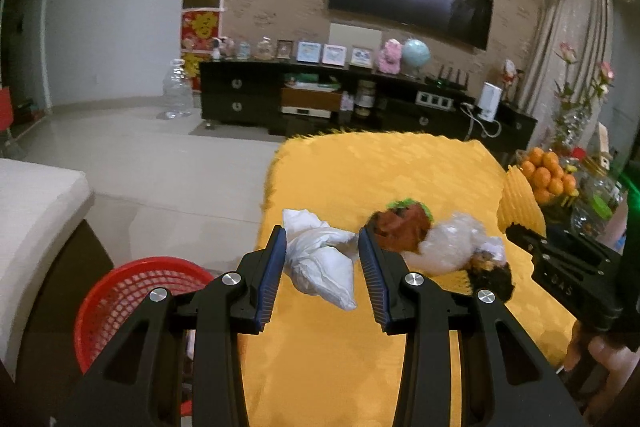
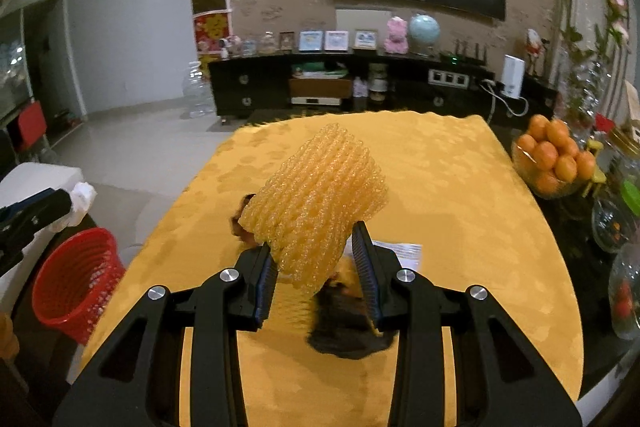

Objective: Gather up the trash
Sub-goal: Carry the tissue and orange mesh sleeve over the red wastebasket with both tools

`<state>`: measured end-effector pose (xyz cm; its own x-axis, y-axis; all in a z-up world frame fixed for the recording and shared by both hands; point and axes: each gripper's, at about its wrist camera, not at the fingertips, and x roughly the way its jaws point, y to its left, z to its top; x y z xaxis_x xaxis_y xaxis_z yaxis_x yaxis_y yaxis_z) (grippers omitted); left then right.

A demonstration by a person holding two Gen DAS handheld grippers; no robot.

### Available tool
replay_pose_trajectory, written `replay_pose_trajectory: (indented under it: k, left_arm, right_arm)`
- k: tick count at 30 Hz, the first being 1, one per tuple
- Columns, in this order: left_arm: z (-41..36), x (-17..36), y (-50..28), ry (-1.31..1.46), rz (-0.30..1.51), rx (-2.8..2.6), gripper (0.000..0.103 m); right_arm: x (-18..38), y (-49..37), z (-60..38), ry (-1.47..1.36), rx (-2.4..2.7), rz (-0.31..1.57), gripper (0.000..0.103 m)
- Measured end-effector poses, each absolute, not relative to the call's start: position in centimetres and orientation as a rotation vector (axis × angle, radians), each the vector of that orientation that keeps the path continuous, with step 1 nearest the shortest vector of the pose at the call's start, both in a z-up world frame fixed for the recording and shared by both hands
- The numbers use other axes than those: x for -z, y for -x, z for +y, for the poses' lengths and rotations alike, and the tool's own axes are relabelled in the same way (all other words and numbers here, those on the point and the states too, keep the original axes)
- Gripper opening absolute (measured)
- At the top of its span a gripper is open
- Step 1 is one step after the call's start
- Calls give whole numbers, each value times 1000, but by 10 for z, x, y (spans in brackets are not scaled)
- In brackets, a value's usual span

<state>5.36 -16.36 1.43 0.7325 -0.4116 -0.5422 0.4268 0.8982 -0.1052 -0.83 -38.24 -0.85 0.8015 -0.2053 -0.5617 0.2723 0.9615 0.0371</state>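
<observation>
I have a piece of trash in each gripper, so by my reading the pickup is done and the carry to the red basket (image 1: 132,311) is the step in hand.

The left gripper (image 1: 322,259) is closed on a crumpled white tissue (image 1: 320,263). The wad sits between the two blue pads, bulging past the tips toward 12 o'clock, and it looks lifted off the yellow tablecloth (image 1: 400,163). In that view the basket stands on the floor at about 8 o'clock of the jaws, just beside the table edge.

The right gripper (image 2: 316,259) is clamped on a yellow foam net (image 2: 316,195), pinching its lower end while the rest stands up toward 12 o'clock. From this view the basket (image 2: 76,279) lies at roughly 9 o'clock, well apart from the jaws and below table level.

Next I judge both hands need to swing across to the basket's open mouth, then part the jaws to drop. The left is nearer, so it should go first.

Still on the cloth at 2 o'clock of the left jaws: a red-brown wrapper (image 1: 404,231), a clear plastic wad (image 1: 456,247) and a dark scrap (image 1: 492,277).
</observation>
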Motion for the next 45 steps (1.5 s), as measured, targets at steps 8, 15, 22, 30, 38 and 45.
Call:
replay_pose_trajectory:
  k: [8, 15, 22, 30, 38, 45]
  left_arm:
    - [-125, -18, -62, -5, 584, 364, 37]
    - [-90, -20, -69, 17, 578, 275, 37]
    - [-59, -21, -74, 37, 576, 201, 37]
    - [-36, -18, -78, 46, 582, 150, 37]
    - [-19, -4, -91, 41, 624, 77, 37]
    - [-9, 8, -98, 52, 669, 56, 37]
  right_arm:
    - [5, -8, -350, -116, 163, 596, 35]
    - [2, -27, -313, -89, 80, 610, 35]
    - [5, -50, -286, -107, -6, 646, 35]
    - [-8, -77, -248, -87, -126, 650, 35]
    - [4, -97, -208, -48, -277, 668, 35]
    - [25, -107, -200, -34, -295, 731, 35]
